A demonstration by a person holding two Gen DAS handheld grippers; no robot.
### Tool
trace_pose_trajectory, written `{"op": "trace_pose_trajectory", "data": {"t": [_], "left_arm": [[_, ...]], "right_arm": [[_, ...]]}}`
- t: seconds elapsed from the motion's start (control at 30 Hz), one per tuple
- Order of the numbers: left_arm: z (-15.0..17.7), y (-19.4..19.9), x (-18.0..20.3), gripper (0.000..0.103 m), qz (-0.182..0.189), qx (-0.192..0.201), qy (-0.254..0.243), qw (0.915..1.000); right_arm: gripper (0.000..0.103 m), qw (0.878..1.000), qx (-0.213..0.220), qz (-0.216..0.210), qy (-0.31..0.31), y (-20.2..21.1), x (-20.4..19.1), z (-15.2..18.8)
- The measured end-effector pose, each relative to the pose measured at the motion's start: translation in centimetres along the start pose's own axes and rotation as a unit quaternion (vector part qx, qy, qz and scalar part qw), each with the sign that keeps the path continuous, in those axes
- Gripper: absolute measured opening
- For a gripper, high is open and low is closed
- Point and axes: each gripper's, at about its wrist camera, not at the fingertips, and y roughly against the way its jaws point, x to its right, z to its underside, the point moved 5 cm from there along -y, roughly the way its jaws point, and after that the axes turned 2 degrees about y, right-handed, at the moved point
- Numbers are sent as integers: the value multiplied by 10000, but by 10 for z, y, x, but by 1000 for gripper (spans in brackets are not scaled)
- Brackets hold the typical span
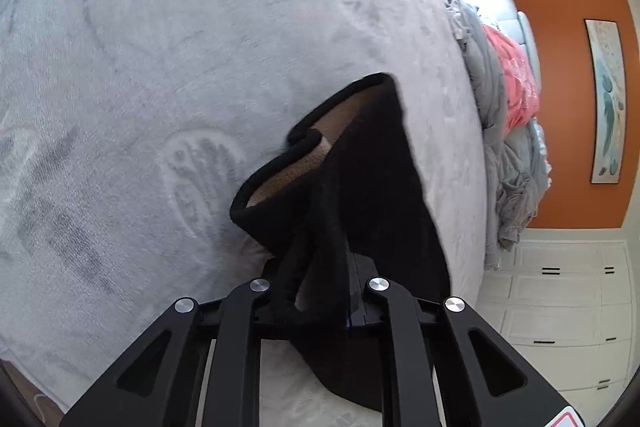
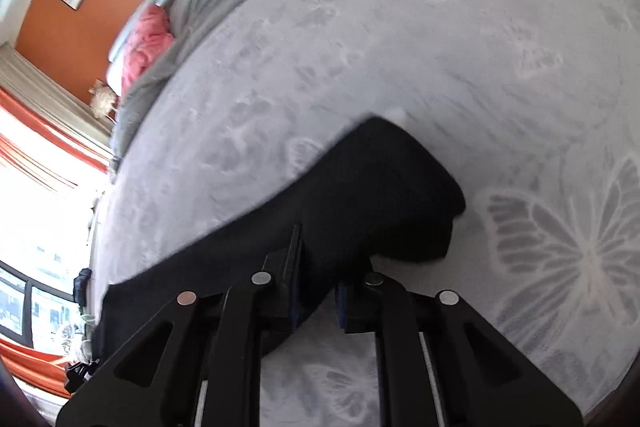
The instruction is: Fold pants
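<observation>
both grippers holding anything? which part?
Left gripper pinches the black pants at the waistband edge. Right gripper grips the pants' cloth; which part is unclear.

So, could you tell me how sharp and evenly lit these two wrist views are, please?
Left wrist view: fairly sharp, soft even light on the grey blanket, though the black pants lose nearly all fabric detail. Right wrist view: motion blur smears the pants edge and the blanket pattern, and the window is blown out white. Both views bend straight lines toward the rim.
</observation>
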Motion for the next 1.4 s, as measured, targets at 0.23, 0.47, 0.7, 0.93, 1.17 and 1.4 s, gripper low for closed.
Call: {"op": "trace_pose_trajectory", "data": {"t": [0.23,0.47,0.7,0.93,1.17,1.4], "left_arm": [[4,31,12,11,-424,-312,-315,9981],[21,13,-44,20,-592,-584,-256,9962],[49,110,11,57,-1745,1400,-1697,9598],[77,47,79,64,-798,743,-2166,9702],[12,15,55,71,-1313,888,-1793,9709],[-21,-31,35,17,-758,-143,-1931,9782]], "right_arm": [[12,9985,-141,350,395,26,-4,-11],[44,9974,-446,524,-223,7,66,37],[45,9800,239,796,1811,76,-43,53],[44,8995,-1670,-1369,3799,-58,-299,166],[45,8689,-2071,-1564,4215,-172,-426,213],[13,8537,-2927,-1588,4004,-251,-453,236]]}}
